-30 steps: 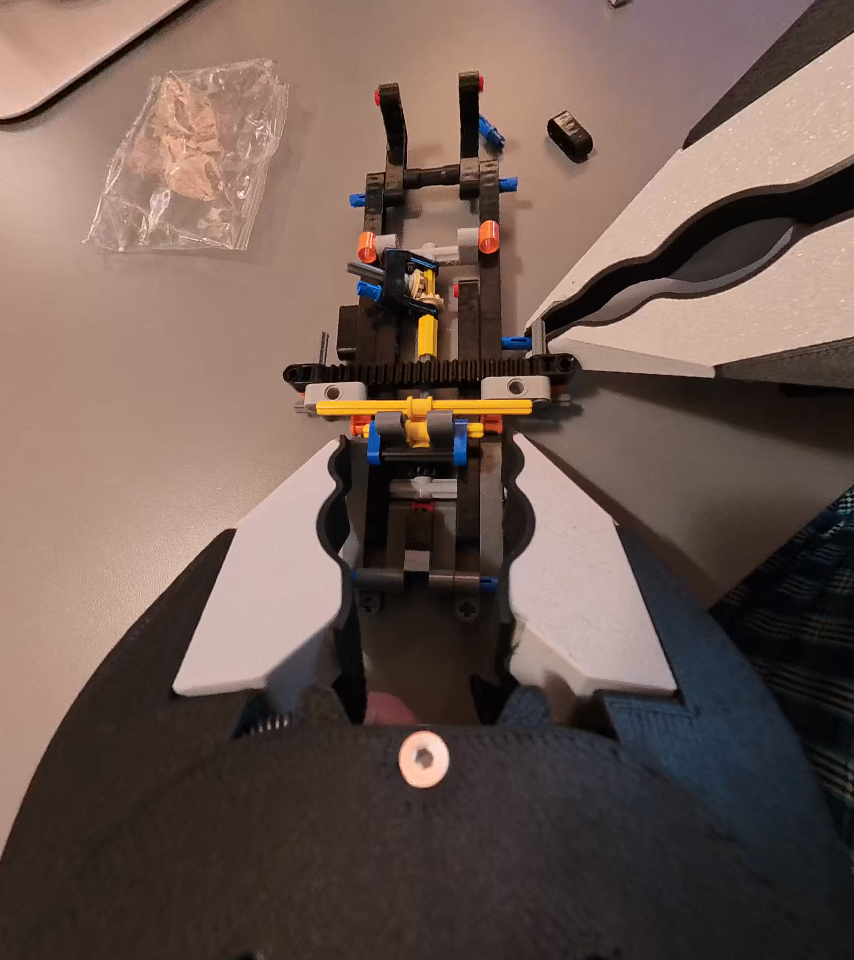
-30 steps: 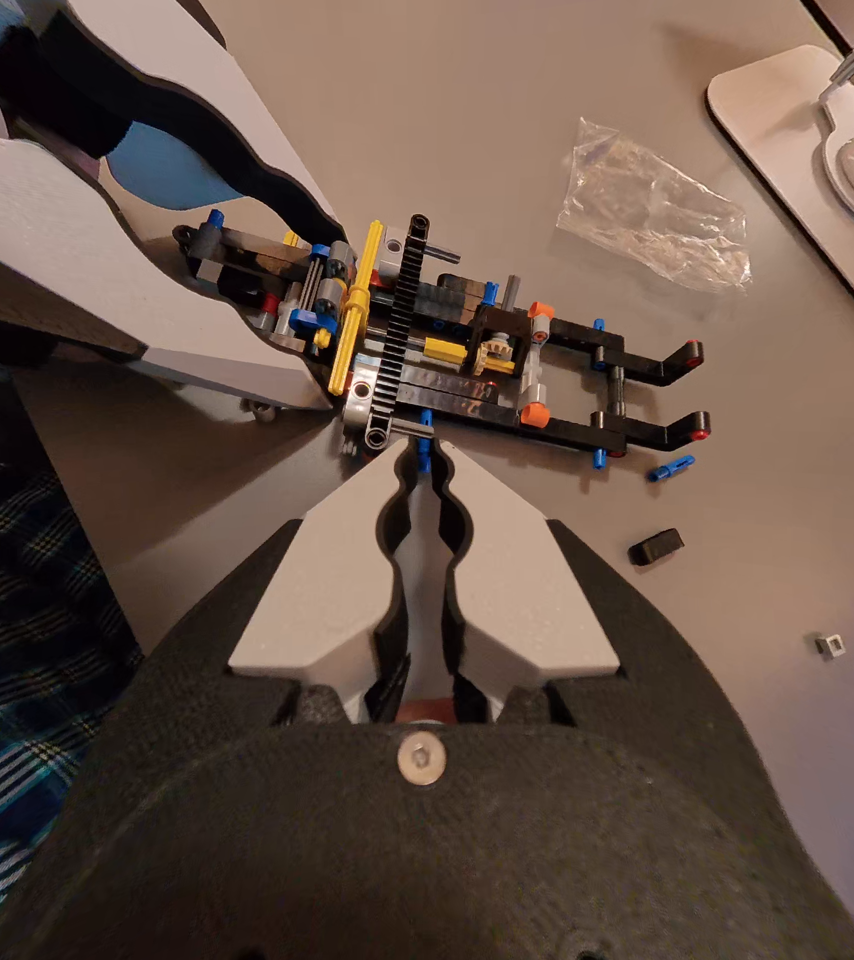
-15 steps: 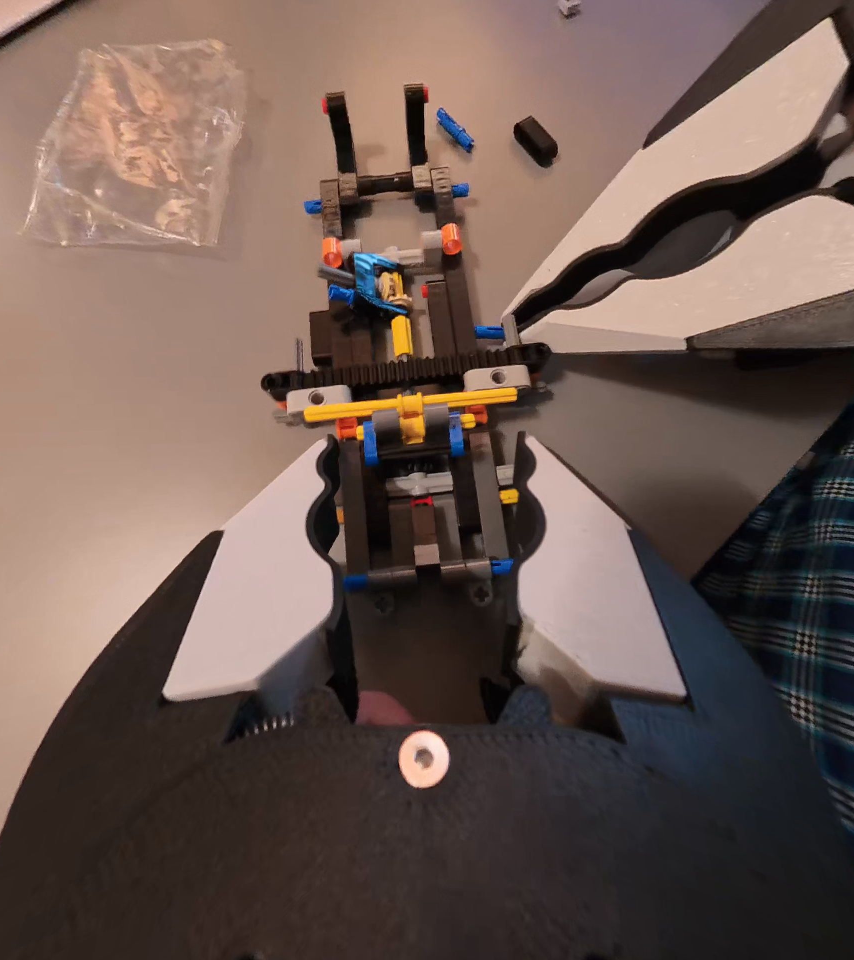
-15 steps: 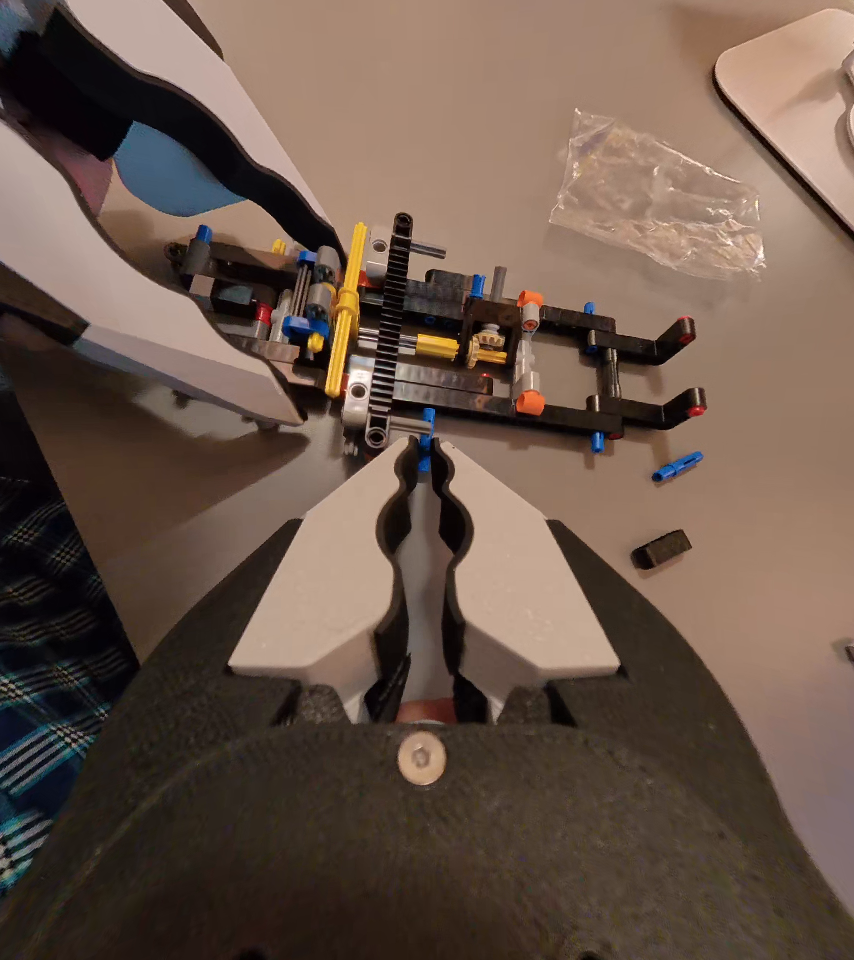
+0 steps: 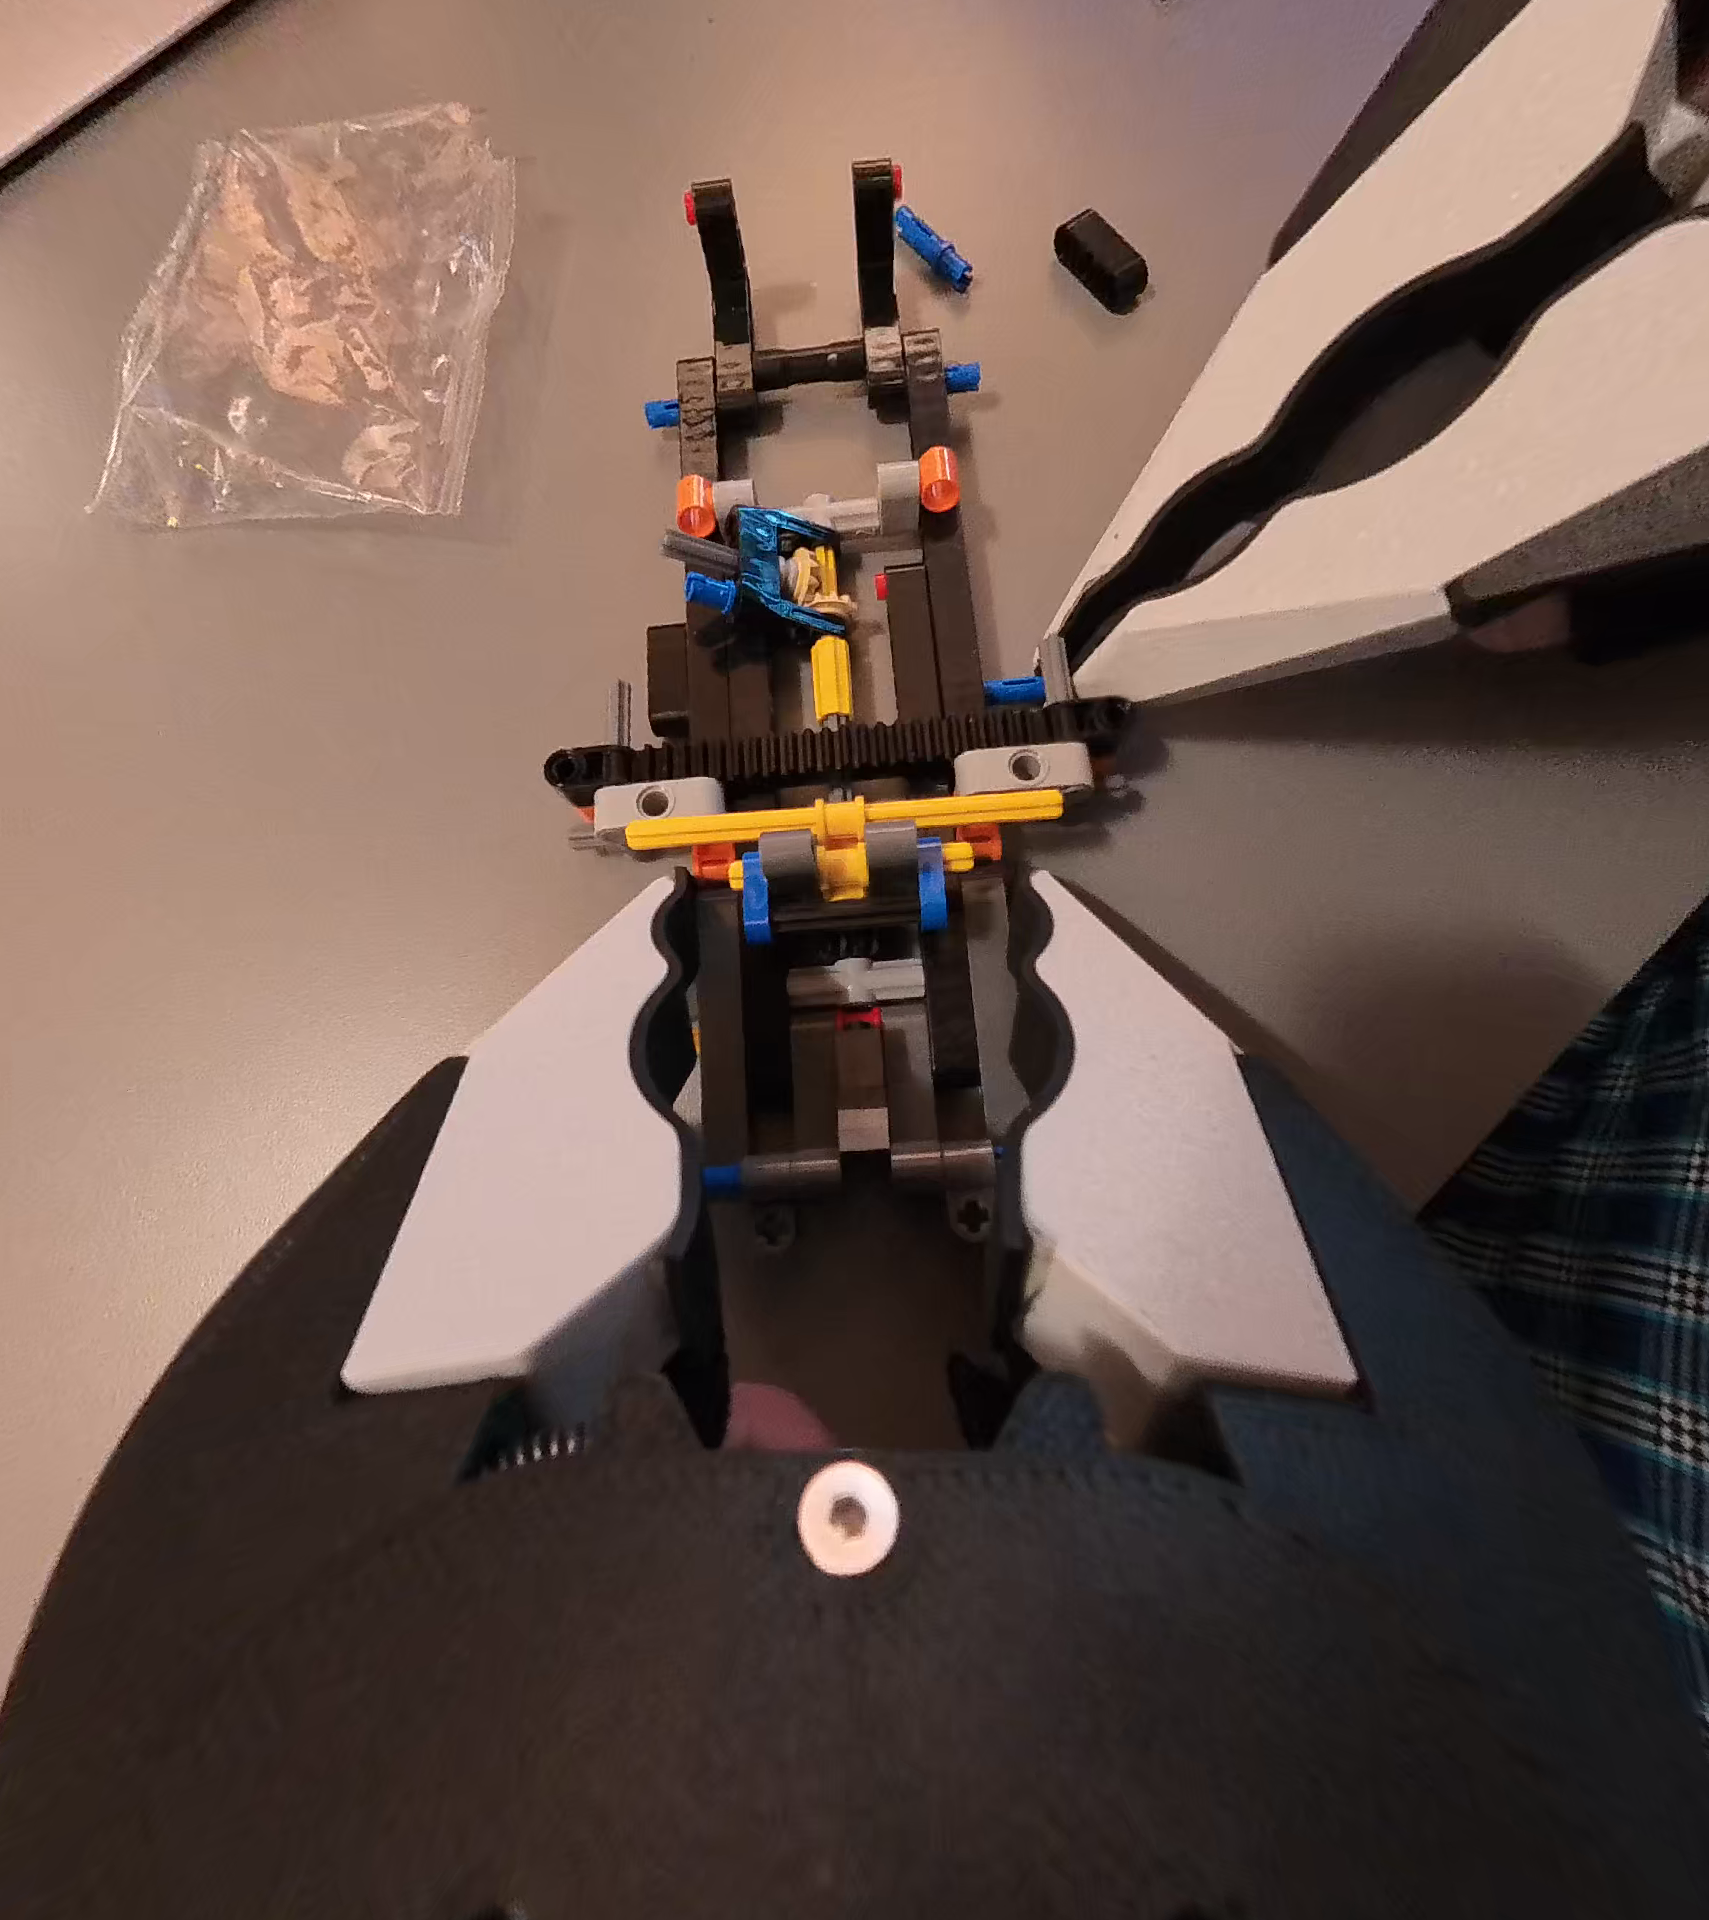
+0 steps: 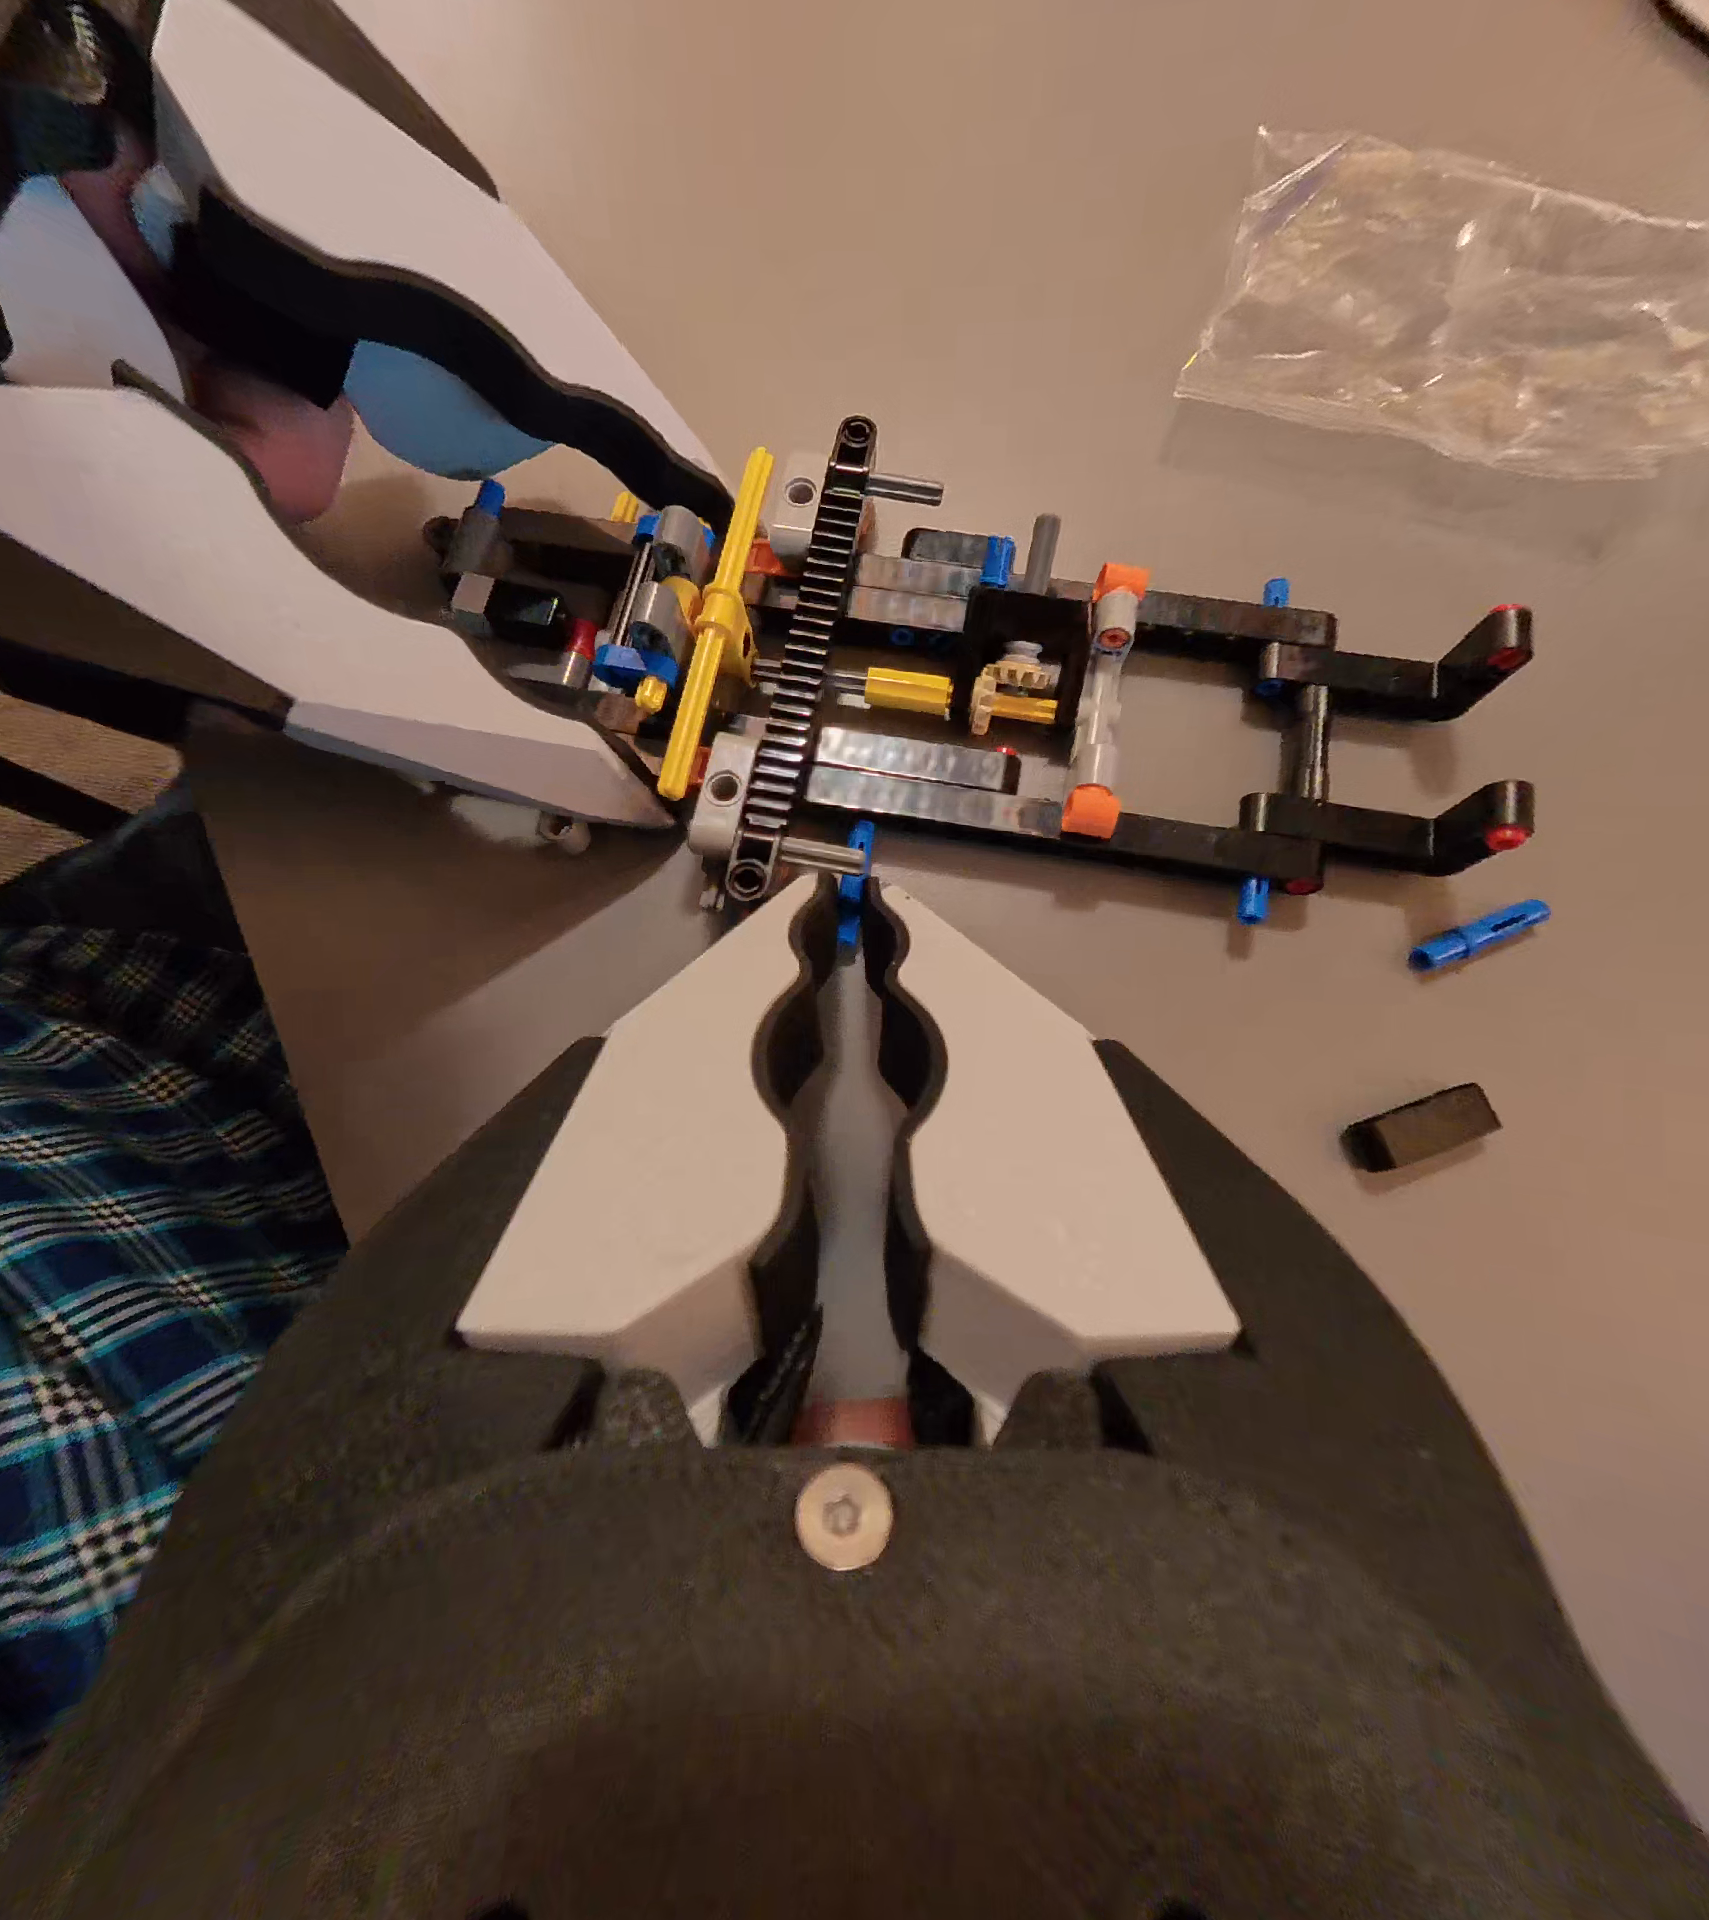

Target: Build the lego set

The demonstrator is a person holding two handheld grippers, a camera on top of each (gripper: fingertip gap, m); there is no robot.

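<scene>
now left gripper clamps the long black lego chassis rear; right gripper pinches a small blue plastic pin w/ jaws nearly closed. next: push it fully into the side beam.

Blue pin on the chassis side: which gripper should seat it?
Right. The right gripper already pinches the blue pin at the chassis; the left gripper is clamped around the chassis end.

Right tongs pinching blue pin on lego frame, left tongs clamping its end
</scene>
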